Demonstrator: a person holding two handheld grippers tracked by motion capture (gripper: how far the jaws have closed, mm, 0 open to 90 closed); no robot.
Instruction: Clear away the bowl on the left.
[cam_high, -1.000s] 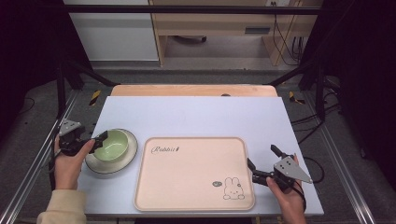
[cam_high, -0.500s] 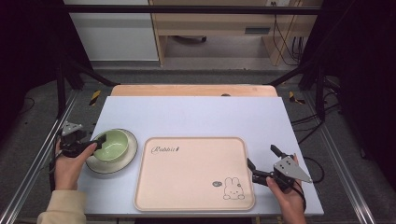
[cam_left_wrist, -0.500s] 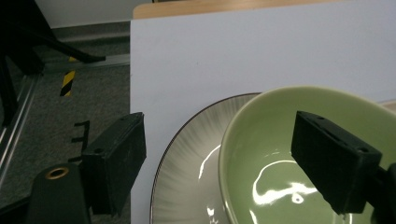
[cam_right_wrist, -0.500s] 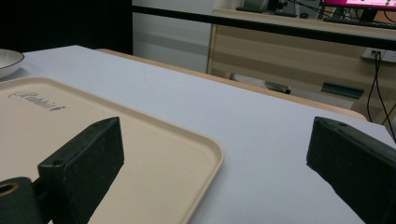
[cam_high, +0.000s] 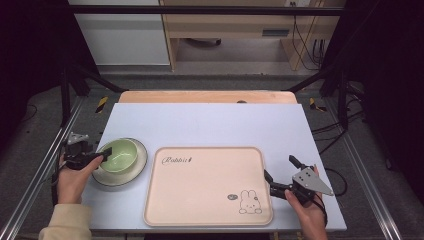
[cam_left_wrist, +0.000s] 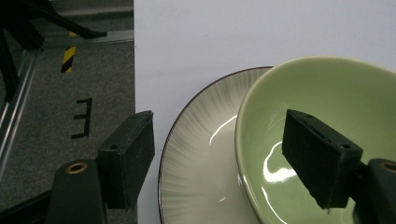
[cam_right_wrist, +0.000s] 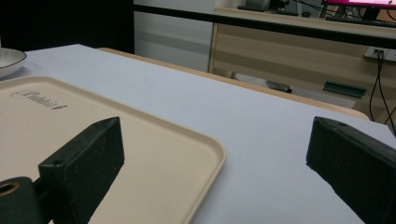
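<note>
Bowl, green, sits on a striped plate at left-center of frame. L gripper straddles its near rim, one jaw inside, one outside over the plate; jaws have just been closing, not yet pinching. R gripper waits unclenched at the tray edge, lower right, well apart.

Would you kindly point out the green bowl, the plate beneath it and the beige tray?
green bowl (cam_high: 119, 154): high view, on its inner bottom.
plate (cam_left_wrist: 196, 158): left gripper view, on the bare ribbed inside left of the bowl.
beige tray (cam_high: 205, 190): high view, on its bare middle.
</note>
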